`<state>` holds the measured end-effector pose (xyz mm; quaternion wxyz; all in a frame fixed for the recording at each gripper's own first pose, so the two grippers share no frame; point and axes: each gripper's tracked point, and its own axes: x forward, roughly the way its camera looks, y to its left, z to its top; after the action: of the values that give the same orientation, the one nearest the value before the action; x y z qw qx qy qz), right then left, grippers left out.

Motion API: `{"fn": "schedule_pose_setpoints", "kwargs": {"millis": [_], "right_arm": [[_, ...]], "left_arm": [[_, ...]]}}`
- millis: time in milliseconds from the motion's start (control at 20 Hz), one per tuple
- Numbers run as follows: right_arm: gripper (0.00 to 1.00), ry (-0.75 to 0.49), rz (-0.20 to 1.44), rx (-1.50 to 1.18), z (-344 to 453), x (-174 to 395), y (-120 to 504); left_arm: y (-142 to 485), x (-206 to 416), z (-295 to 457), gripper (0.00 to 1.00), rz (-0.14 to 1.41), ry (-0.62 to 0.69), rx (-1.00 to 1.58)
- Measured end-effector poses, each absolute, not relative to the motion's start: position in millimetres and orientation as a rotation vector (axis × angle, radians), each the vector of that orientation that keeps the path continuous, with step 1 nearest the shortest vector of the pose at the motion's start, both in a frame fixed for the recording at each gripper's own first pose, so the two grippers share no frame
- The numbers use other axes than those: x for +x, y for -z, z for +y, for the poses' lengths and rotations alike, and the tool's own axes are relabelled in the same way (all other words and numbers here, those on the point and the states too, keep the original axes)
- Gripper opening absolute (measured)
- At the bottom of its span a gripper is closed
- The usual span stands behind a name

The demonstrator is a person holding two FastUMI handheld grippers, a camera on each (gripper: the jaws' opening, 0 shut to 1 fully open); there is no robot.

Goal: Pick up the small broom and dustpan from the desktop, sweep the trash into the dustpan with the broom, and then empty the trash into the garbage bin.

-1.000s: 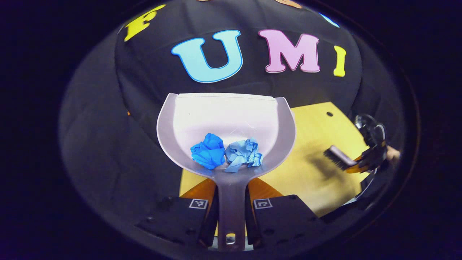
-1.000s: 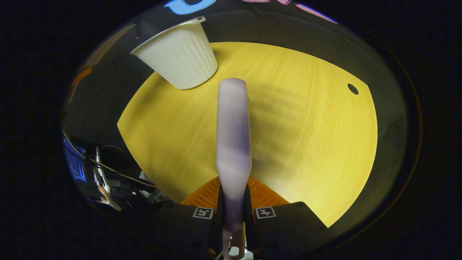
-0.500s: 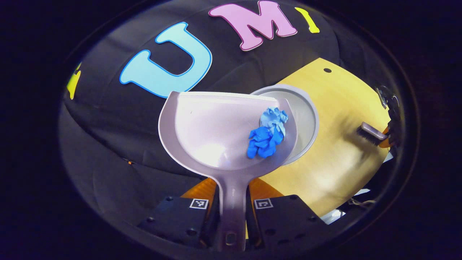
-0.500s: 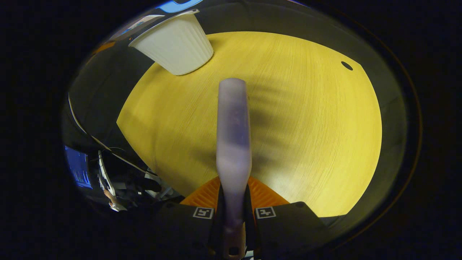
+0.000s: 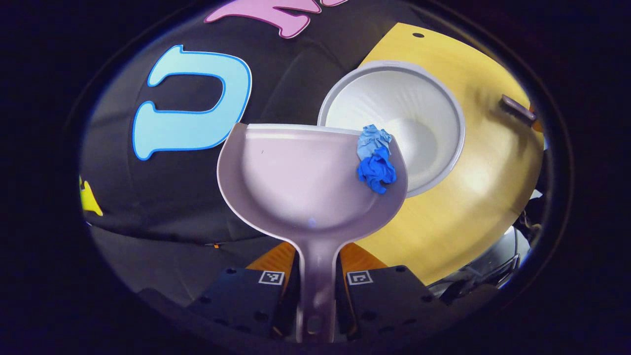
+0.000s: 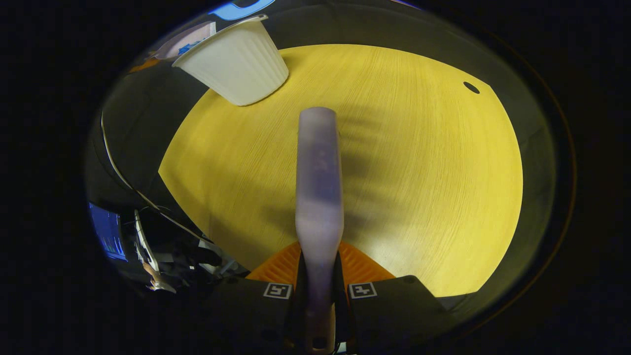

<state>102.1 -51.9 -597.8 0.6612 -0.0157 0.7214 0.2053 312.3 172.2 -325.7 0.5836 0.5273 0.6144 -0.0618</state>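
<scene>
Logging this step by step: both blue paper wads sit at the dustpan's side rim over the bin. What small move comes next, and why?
Probably tip the grey plastic dustpan a little further toward the white ribbed bin: the crumpled blue wads cling to its rim, not yet dropped.

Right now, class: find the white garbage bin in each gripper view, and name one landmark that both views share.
Left gripper view: the garbage bin sits upper right of centre, seen from above, its mouth open just beyond the dustpan.
Right gripper view: the garbage bin stands at upper left, its ribbed side showing.
Shared landmark: the yellow desktop under the bin.
</scene>
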Motion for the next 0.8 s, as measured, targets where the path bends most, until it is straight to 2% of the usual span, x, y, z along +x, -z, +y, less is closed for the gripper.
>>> {"fn": "schedule_pose_setpoints", "kwargs": {"millis": [350, 500, 650, 800], "right_arm": [[0.28, -0.461, 1.64, -0.025, -53.8, 101.2, 599.8], [0.28, -0.443, 1.641, -0.021, -54.4, 102.2, 601.2], [0.28, -0.415, 1.624, 0.032, -53.2, 108.1, 596.8], [0.28, -0.364, 1.593, 0.07, -60.9, 119.9, 593.0]], "left_arm": [[317.8, 334.8, 160.4, 0.3, 1.33, 0.263, 1.587], [316.2, 338.2, 158.2, 0.3, 1.235, 0.294, 1.74], [313.7, 329.0, 157.9, 0.3, 1.253, 0.239, 1.608], [296.6, 322.8, 154.7, 0.3, 1.131, 0.114, 1.476]]}}
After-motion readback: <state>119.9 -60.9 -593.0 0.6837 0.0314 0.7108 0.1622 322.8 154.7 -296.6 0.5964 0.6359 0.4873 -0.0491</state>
